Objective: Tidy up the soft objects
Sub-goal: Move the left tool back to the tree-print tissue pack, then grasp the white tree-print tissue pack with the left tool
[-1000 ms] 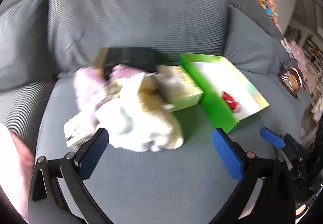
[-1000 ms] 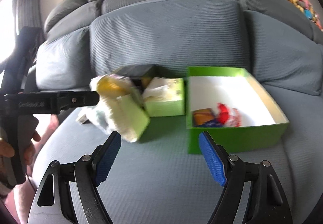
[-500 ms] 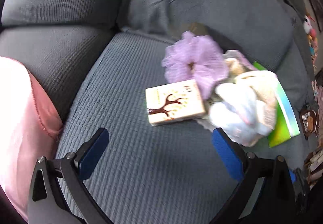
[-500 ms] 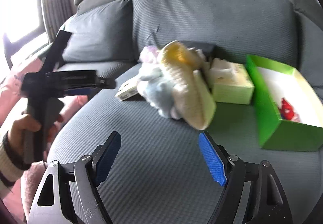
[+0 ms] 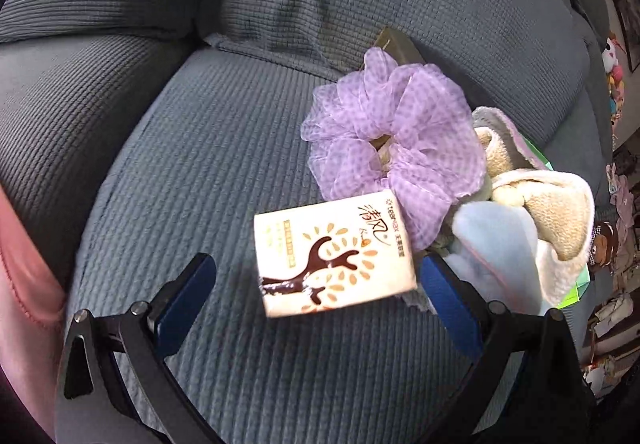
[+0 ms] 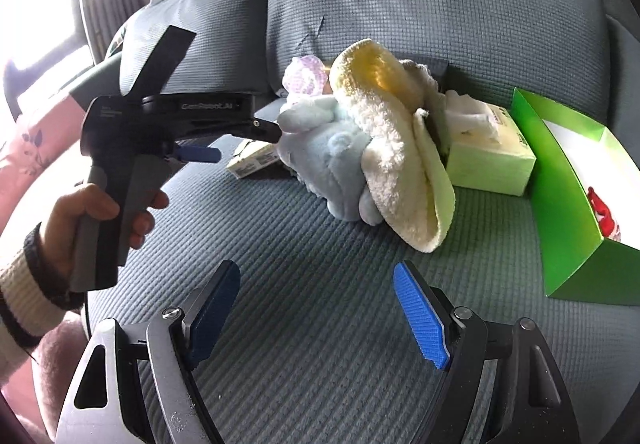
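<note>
While both grippers hang over the sofa seat (image 5: 192, 171), the left gripper (image 5: 316, 296) has its jaws spread wide with the tissue pack (image 5: 334, 254) lying between the blue pads, not pinched. Just beyond the pack sits the purple scrunchie (image 5: 394, 131), and off its right pad the heap of plush slippers (image 5: 532, 219). The right gripper (image 6: 316, 308) gapes empty too, slippers ahead of it, green box (image 6: 568, 179) off to its right, well apart. This looks like the reach for a first pick; next, the left jaws need to settle lower and squeeze the pack squarely.
</note>
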`<state>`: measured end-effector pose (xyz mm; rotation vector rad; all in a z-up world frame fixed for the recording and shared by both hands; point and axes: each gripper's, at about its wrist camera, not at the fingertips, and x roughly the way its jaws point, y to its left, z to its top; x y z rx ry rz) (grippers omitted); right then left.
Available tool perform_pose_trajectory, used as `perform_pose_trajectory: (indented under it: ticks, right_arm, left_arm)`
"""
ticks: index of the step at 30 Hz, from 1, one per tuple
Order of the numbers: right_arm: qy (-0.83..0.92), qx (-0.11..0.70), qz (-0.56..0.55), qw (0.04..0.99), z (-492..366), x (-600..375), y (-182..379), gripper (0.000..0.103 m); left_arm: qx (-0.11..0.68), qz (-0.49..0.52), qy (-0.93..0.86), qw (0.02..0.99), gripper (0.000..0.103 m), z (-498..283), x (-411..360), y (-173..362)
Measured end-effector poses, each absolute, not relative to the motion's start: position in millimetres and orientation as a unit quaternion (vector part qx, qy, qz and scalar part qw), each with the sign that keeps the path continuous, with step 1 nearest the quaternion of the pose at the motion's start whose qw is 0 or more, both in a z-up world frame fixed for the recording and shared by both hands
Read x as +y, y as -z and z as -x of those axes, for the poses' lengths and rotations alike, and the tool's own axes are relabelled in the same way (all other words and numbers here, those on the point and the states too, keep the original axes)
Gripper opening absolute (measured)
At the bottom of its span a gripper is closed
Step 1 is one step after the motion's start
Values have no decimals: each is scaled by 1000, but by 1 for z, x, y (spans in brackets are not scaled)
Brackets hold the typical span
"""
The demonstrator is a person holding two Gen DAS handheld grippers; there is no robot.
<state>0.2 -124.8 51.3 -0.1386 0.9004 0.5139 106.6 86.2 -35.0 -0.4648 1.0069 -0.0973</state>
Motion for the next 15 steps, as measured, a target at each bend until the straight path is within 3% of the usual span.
perform_pose_trajectory:
  ticks: [3, 6, 15]
  right_arm:
    - [-242, 434, 68, 865, -3, -126, -49, 80]
    - [-242, 434, 64, 866, -4, -128, -49, 80]
    - [-249, 443, 47, 860, -4, -136, -49, 80]
  left_arm:
    - [483, 219, 50, 846, 100, -114, 84, 40]
    - [481, 220, 59, 846, 77, -114, 84, 43]
    - [475, 197, 73, 855, 77, -76, 85, 37]
